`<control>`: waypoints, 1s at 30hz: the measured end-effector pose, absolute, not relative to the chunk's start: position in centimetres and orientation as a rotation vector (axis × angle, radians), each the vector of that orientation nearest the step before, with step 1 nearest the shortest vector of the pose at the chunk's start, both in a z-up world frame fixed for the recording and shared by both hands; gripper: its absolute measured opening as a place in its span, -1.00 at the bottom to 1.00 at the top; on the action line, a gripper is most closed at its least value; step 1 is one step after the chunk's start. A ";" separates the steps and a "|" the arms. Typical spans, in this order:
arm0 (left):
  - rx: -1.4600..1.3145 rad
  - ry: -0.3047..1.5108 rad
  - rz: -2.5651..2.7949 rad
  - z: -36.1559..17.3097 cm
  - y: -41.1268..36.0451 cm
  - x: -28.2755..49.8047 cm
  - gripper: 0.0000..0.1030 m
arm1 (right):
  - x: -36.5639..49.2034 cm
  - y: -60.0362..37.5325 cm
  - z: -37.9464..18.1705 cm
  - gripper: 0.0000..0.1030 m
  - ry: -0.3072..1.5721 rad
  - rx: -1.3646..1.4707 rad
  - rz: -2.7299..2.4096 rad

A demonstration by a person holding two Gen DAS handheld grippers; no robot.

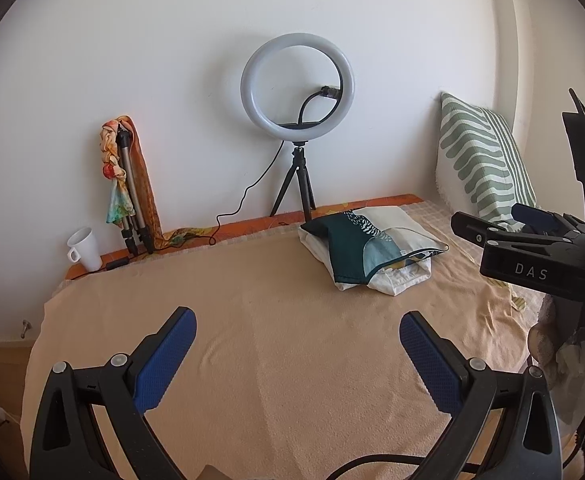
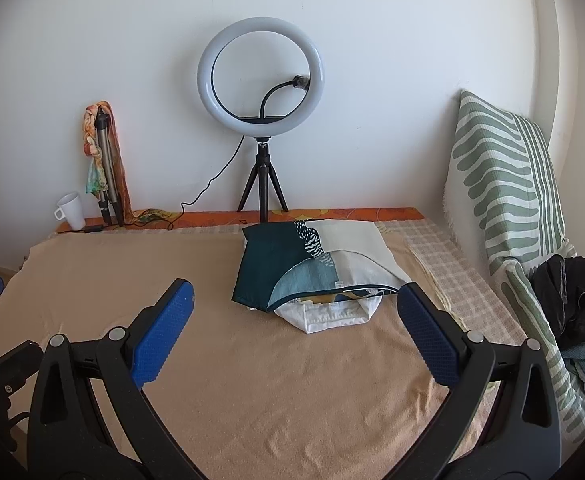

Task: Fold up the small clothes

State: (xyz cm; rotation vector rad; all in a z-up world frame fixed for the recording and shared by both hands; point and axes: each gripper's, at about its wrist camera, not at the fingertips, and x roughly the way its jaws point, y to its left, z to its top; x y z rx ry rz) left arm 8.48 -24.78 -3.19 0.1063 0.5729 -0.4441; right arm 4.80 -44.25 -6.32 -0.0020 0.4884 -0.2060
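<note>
A stack of folded clothes (image 1: 372,248), a teal and white patterned piece on top of white ones, lies on the peach blanket (image 1: 276,344) toward the back right; it also shows in the right wrist view (image 2: 316,268). My left gripper (image 1: 298,344) is open and empty, held above bare blanket in front of the stack. My right gripper (image 2: 294,316) is open and empty, just in front of the stack; its body shows at the right in the left wrist view (image 1: 532,256). A pile of dark and blue clothes (image 2: 576,308) lies at the far right.
A ring light on a tripod (image 2: 262,80) stands at the back against the wall, its cable trailing left. A white mug (image 2: 70,210) and a folded tripod with a scarf (image 2: 104,160) stand at the back left. A green striped cushion (image 2: 504,184) leans at the right.
</note>
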 end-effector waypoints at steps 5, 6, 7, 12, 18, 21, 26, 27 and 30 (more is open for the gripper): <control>0.110 0.571 -0.446 -3.1 -24.9 8.3 0.99 | 4.6 -44.2 -6.4 1.00 0.488 0.001 -0.201; 0.111 0.569 -0.446 -3.1 -24.9 8.3 0.99 | 4.6 -44.2 -6.4 1.00 0.488 0.000 -0.203; 0.112 0.567 -0.446 -3.0 -24.9 8.2 0.99 | 4.6 -44.2 -6.4 1.00 0.487 -0.001 -0.203; 0.113 0.566 -0.445 -3.0 -25.0 8.1 0.99 | 4.6 -44.3 -6.4 1.00 0.489 0.001 -0.202; 0.114 0.567 -0.446 -3.0 -25.1 8.1 0.99 | 4.7 -44.3 -6.4 1.00 0.489 0.000 -0.202; 0.114 0.570 -0.452 -3.0 -25.1 8.1 0.99 | 4.7 -44.3 -6.4 1.00 0.490 0.000 -0.202; 0.115 0.566 -0.451 -3.0 -25.1 8.1 0.99 | 4.5 -44.4 -6.6 1.00 0.492 0.001 -0.201; 0.115 0.565 -0.452 -3.0 -25.1 8.1 0.99 | 4.4 -44.4 -6.7 1.00 0.492 0.002 -0.202; 0.121 0.560 -0.447 -3.0 -25.1 8.1 0.99 | 4.4 -44.4 -6.7 1.00 0.492 0.002 -0.203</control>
